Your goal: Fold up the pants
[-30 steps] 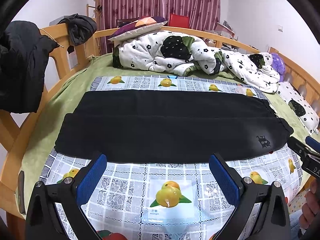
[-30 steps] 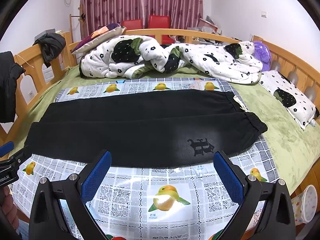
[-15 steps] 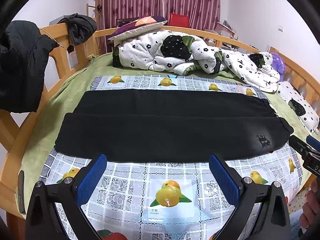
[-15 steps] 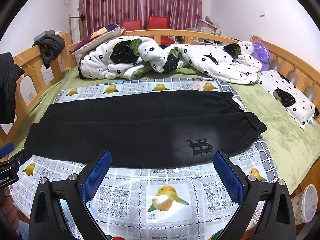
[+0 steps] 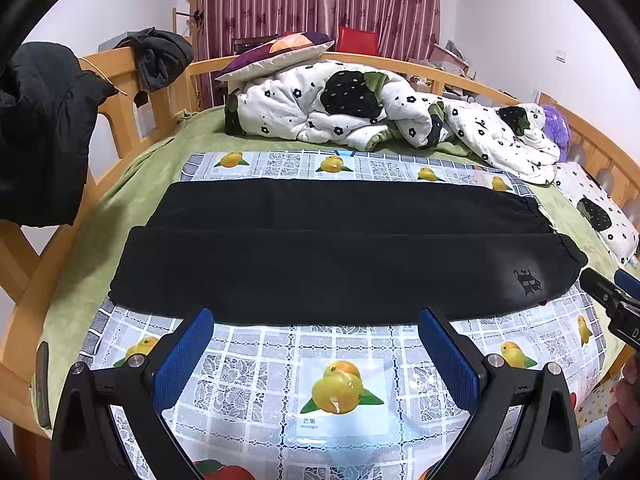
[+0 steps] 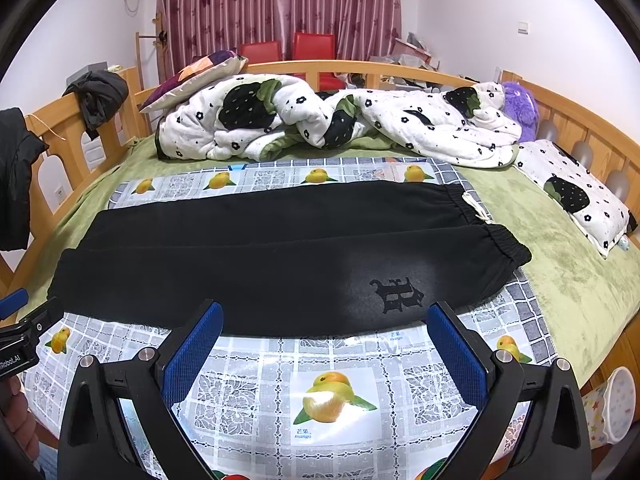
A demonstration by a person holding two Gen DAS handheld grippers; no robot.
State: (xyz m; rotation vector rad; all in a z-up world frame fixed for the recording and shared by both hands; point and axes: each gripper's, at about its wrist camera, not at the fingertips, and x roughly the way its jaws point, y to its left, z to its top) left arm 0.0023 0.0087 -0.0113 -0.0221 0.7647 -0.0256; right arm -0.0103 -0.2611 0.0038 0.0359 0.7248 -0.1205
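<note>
On the mango-print cloth (image 5: 344, 396), black pants (image 5: 340, 248) lie flat; both tools (image 5: 316, 320) (image 6: 324, 316) gape wide, empty.

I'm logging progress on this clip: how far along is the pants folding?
Done: the black pants lie flat across the mango-print cloth, legs side by side, waistband to the right. In hand: nothing; the left tool and right tool are open, just short of the near edge. Left: every fold.

The person's hand (image 5: 624, 412) is cut off by the frame edge.
</note>
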